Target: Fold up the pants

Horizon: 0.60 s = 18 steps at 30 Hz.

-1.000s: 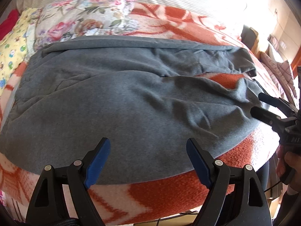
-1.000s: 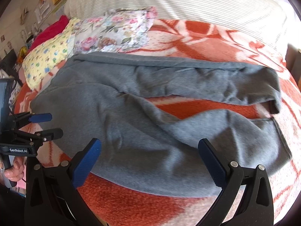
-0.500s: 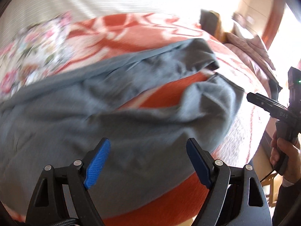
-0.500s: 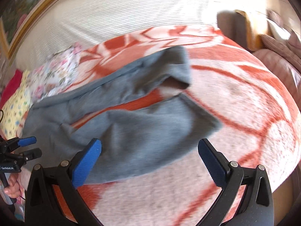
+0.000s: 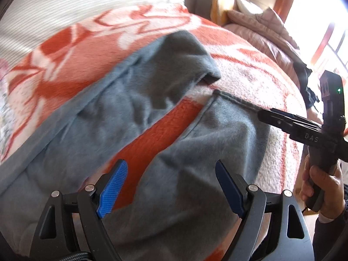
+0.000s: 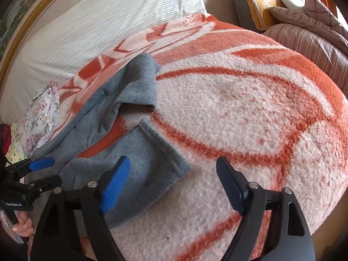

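Observation:
Grey fleece pants [image 5: 134,100] lie spread on the bed, the two legs apart with orange blanket showing between them. They also show in the right wrist view [image 6: 139,152]. My left gripper [image 5: 169,191] is open above the near leg. My right gripper [image 6: 174,182] is open over the near leg's cuff [image 6: 165,148]. In the left wrist view the right gripper [image 5: 264,115] reaches in from the right, its tips at that cuff hem. The left gripper [image 6: 42,173] shows at the lower left of the right wrist view, open.
The bed carries an orange and white blanket [image 6: 250,100]. A striped white cover [image 6: 97,21] lies at the back, floral pillows [image 6: 41,117] at the left. A sofa with cushions [image 6: 304,28] stands past the bed's right end.
Both grippers have swung right along the pants, from the waist and middle to the leg ends. The right gripper has come down to the near leg's cuff. Both stay open.

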Tool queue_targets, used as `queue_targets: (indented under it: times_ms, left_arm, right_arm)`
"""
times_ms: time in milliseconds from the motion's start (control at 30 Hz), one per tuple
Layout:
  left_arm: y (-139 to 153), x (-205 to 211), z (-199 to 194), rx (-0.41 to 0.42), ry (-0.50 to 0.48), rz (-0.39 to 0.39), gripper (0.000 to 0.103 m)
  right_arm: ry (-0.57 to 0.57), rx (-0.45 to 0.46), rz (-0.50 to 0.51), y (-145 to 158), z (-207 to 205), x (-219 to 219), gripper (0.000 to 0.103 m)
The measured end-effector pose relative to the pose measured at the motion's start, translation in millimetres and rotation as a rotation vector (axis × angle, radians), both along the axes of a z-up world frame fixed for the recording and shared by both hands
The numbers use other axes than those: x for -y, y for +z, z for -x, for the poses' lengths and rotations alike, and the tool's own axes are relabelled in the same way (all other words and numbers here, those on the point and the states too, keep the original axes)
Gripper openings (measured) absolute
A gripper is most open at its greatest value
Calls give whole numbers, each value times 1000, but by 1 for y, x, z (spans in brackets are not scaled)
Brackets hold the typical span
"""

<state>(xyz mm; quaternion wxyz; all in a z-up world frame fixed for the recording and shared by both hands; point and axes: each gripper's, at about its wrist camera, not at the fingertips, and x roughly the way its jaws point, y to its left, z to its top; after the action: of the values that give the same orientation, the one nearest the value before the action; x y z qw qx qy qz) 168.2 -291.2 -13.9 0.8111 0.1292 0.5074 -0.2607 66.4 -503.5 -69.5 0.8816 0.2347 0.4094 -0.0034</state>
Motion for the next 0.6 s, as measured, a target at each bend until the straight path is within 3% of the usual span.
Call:
queue_targets:
  times_ms: [100,167,200,267,333,367,533,600]
  left_arm:
    - [-19,18,-13,-37,-22,-37,83]
    - [-32,27,-19,-72,-34,-54,82]
    - [-36,30,-21,-84,-40,-57,77]
    - [-39,37,-23,-76,-51,-51,68]
    - [-34,48,-25,-88,-93,-19,26]
    - [-33,53,-26,-108,-109,-6,18]
    - [-14,97,-25,-57,-193,-8,13]
    - [-19,109,-26,-90,-209,4,13]
  right_arm:
    - [-4,-5,20,-8,-5,-2,54]
    - [6,11,32,-7,-3,-2,19]
    - [17,23,10,-8,-2,-1,16]
    - [23,44,1,-6,3,1,14]
    - [18,72,-6,-1,11,5,13]
    - [13,88,-11,4,16,8,13]
    - [-25,135,71,29,41,23,12]
    - [-39,104,90,29,47,35,12]
